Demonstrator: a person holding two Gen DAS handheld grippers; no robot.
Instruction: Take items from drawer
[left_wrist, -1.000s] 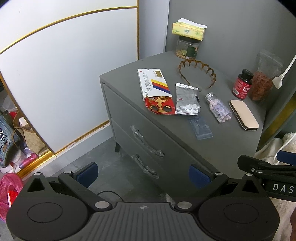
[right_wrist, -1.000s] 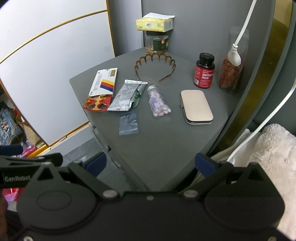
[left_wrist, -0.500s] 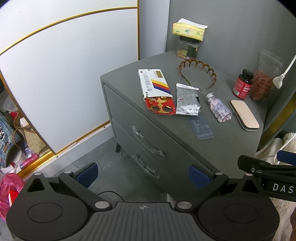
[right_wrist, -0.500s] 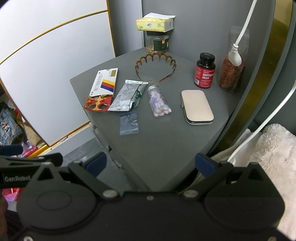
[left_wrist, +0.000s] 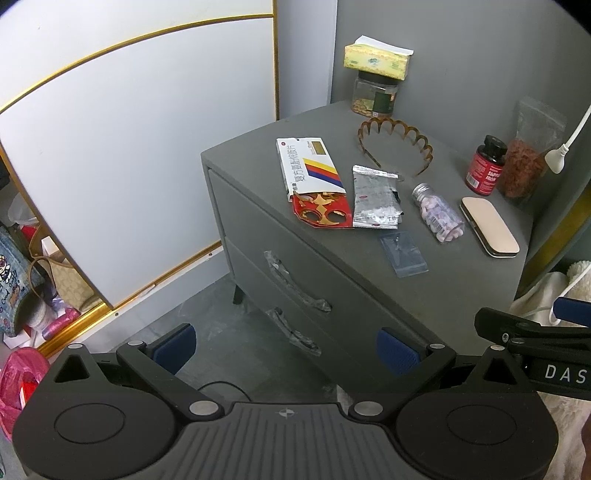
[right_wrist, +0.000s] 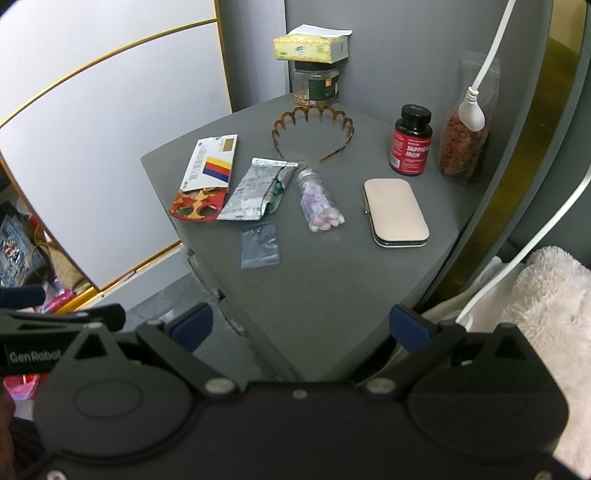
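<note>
Drawers: upper drawer (left_wrist: 295, 266) and lower drawer (left_wrist: 317, 328) of grey nightstand (left_wrist: 443, 295) sat closed, just ahead of left gripper (left_wrist: 286, 349) | left gripper: spread wide, holding nothing | right gripper (right_wrist: 301, 325): spread, empty, above nightstand's front corner, well short of zip bag (right_wrist: 259, 244).

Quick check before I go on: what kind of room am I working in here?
Most likely a bedroom, at a bedside. A grey nightstand with two closed drawers carries pill bottles, a medicine box and a hairband, with fluffy white bedding beside it.
</note>
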